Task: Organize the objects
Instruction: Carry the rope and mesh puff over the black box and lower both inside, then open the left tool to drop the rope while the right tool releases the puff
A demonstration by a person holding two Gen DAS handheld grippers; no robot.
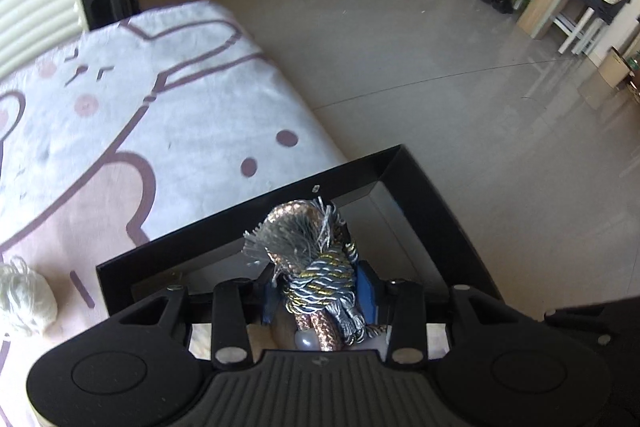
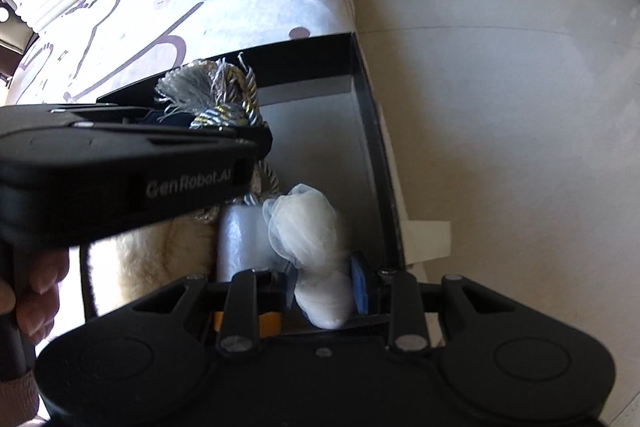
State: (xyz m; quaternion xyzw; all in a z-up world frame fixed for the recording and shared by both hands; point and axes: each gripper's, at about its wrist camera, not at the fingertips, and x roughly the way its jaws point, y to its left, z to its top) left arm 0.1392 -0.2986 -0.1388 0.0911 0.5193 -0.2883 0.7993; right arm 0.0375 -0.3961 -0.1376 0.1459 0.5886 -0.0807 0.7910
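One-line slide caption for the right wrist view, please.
Right tool shut on a white mesh pouch above the black box, beside the left tool gripping a tasselled cord bundle.

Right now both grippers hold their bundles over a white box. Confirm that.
Wrong only on colour: the box is black, as the right wrist view shows. The left gripper holds the tassel cord and the right gripper the mesh bundle over it.

We cannot see the lower end of the rope bundle, hidden behind the left gripper. A white yarn ball is cut off at the left edge. Far shelves blur.
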